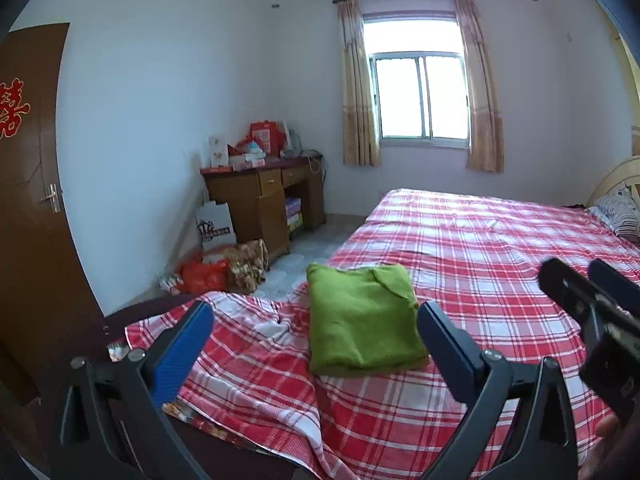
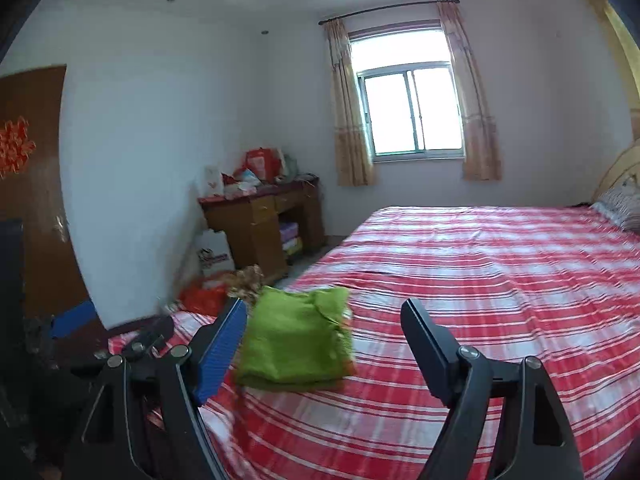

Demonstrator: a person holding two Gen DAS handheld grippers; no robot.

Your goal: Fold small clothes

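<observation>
Neatly folded, the green garment [image 1: 362, 320] lay near the corner of the red plaid bedspread [image 1: 480, 240], clear of both tools. The left gripper [image 1: 316, 324] hung above the bed with its fingers wide apart and nothing between them. The right gripper [image 2: 324, 328] likewise stood spread and empty, though blur in the right wrist view made the cloth's edges hard to read
</observation>
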